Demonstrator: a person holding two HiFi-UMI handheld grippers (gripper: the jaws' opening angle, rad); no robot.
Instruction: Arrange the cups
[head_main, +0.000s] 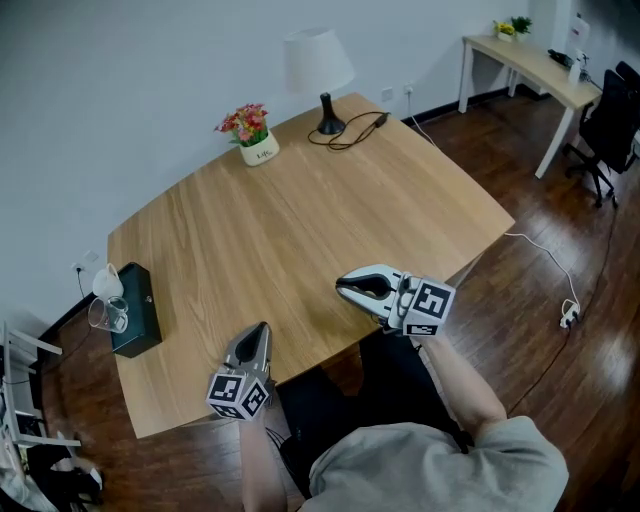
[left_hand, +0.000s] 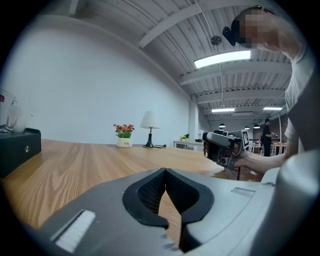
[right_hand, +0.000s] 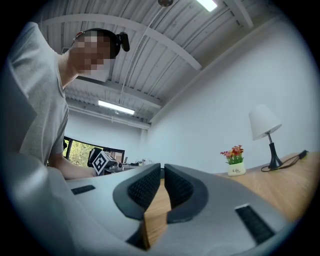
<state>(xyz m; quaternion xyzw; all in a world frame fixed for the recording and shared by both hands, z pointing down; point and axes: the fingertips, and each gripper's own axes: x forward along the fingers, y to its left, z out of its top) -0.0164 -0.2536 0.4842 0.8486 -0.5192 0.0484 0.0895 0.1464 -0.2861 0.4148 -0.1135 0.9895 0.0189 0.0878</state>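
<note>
Left hand-held gripper (head_main: 262, 330): jaws together, empty.
Right hand-held gripper (head_main: 342, 284): jaws together, empty.
Cup: clear glass cup (head_main: 107, 315), well left of the left hand-held gripper, by the dark box (head_main: 137, 310) at the light wooden counter (head_main: 300, 220) edge.
Technique: part jaws first; approach level; clamp the rim wall gently.

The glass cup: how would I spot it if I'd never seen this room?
Start at the big wooden table and go to its left end, where a dark green box sits. The glass cup is right by that box, toward the table's edge; it is see-through, unlike the white piece beside it.
</note>
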